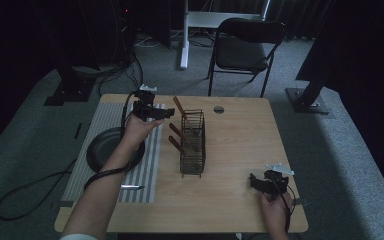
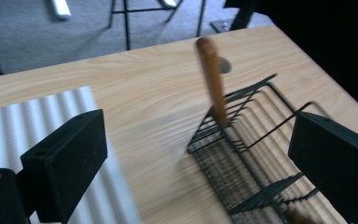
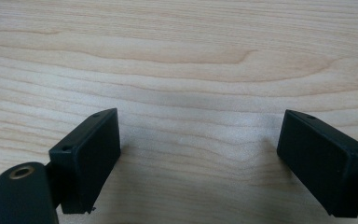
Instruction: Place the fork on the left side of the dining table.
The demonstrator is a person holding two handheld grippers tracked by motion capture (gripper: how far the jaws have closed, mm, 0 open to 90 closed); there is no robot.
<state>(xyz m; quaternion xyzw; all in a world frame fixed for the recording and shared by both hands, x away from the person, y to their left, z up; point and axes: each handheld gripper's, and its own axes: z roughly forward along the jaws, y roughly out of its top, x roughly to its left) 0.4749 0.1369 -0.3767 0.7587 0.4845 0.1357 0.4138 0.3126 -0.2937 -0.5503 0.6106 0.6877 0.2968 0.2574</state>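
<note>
Wooden table [image 1: 240, 150], black wire rack [image 1: 193, 142], upright brown wooden handles [image 2: 213, 84].

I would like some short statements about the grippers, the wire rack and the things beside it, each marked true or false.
1. The left gripper is open, near the rack's far end. True.
2. The wire rack holds wooden-handled utensils. True.
3. The right gripper is shut on a utensil. False: its jaws stand apart over the bare table, holding nothing.
4. The dark plate lies to the right of the rack. False: it lies to its left, on the striped mat.
5. The left gripper already clamps the upright wooden handle. False: the handle stands ahead, between the open jaws, untouched.
</note>
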